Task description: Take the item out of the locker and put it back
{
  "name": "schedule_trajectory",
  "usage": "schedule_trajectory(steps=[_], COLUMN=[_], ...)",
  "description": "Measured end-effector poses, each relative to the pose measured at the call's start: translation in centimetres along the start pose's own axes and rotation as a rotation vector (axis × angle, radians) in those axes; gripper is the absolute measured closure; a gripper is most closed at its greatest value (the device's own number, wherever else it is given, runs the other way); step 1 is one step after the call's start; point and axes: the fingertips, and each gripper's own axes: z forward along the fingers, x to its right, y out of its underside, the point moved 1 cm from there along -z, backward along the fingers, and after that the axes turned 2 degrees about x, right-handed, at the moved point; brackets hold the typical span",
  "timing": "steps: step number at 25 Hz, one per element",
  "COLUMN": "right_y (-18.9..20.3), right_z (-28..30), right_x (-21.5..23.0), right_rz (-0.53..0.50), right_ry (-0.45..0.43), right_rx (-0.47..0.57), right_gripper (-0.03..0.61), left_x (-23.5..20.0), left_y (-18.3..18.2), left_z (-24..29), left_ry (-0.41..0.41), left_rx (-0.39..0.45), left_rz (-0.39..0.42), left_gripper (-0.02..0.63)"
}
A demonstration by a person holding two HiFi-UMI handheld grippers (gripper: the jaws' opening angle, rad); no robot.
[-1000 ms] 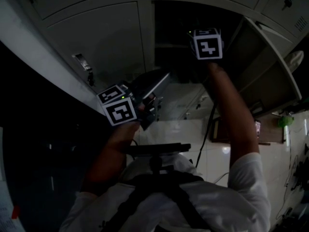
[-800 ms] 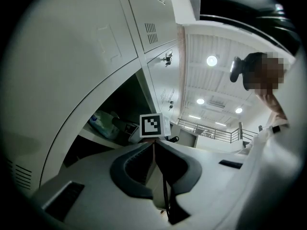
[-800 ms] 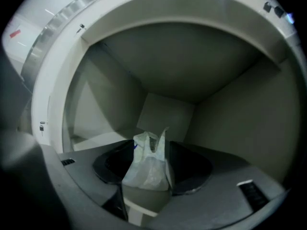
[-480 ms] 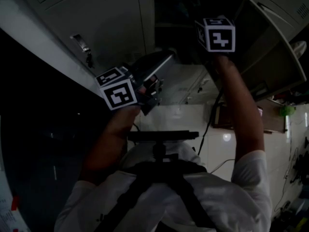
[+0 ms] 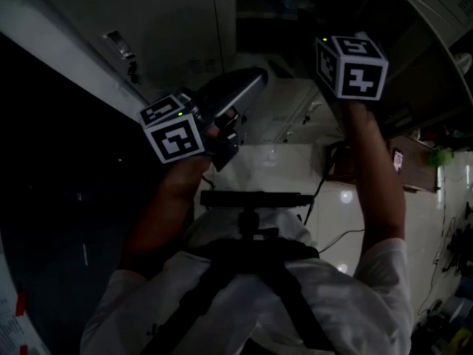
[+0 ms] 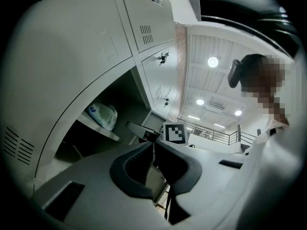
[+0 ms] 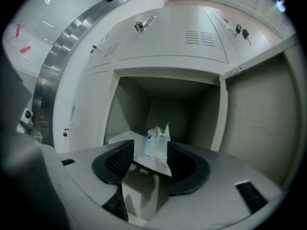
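Grey metal lockers (image 7: 192, 37) fill pretty much the whole background, and it's all quite dim. One compartment (image 7: 163, 95) is wide open, with its door (image 7: 259, 119) swung out to the right.

So the item is a small crumpled whitish plastic bag (image 7: 156, 140) with a bit of blue print on it. It's sitting upright on the shelf (image 7: 120, 139) inside that open compartment, close to the front edge.

The right gripper (image 7: 149, 147) is aimed straight into the opening with its fingers spread wide. From its own camera the bag lines up right in the gap between them, but the pads aren't pressing on it and it looks like it's a bit further in than the fingertips.

The left gripper (image 6: 153, 145) is off to the side, angled up across the locker fronts. Its fingers are pinched together at the tips with nothing in them. In the left gripper view the bag shows on that shelf, over to the left.

In the head view both arms are raised toward the lockers.
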Motion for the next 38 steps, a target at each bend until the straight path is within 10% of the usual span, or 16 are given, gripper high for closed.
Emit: schedule_trajectory(steps=[38], right_y=[6.3], right_z=[-12.6], right_x=[-6.0], right_rz=[0.147], right_ry=[-0.058], right_rx=[-0.038], right_gripper=[0.518], left_x=[3.3], left_y=[4.2], left_z=[-5.1], left_ry=[0.019], left_rx=[-0.032], left_rz=[-0.104], left_gripper=[0.615])
